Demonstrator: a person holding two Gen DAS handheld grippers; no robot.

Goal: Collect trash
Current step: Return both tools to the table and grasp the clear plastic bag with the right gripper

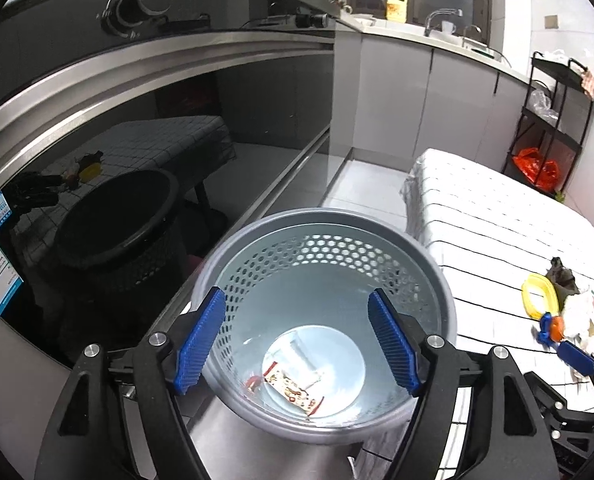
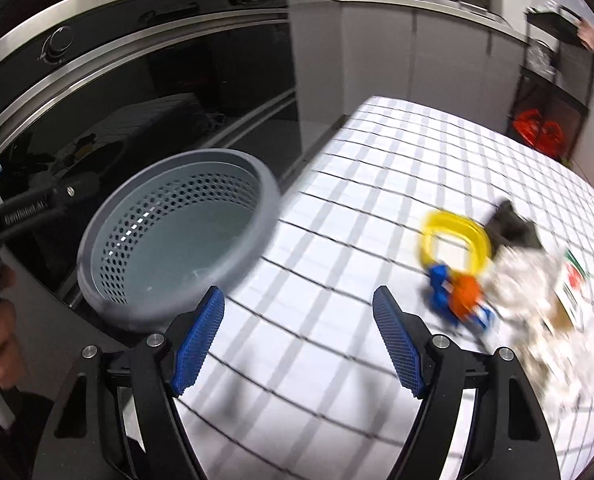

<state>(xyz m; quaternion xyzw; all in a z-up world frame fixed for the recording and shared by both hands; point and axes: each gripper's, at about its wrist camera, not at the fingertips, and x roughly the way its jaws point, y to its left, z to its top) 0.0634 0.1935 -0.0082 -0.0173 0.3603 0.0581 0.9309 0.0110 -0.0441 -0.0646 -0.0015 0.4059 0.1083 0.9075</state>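
where the checked tablecloth (image 2: 337, 208) covers the table, a grey perforated bin (image 1: 325, 240) stands just beside its edge, against the dark oven front (image 1: 137, 128). wrapper (image 1: 293, 390) lies flat on the bin floor. trash pile on the cloth, well apart from the bin: white crumpled paper (image 2: 529, 304), dark scrap (image 2: 511, 226), yellow ring (image 2: 453, 240) touching blue-orange piece (image 2: 457, 300). left gripper (image 1: 297, 344) over the bin mouth, jaws apart, nothing between. right gripper (image 2: 297, 344) over bare cloth, jaws wide, empty; view blurred.
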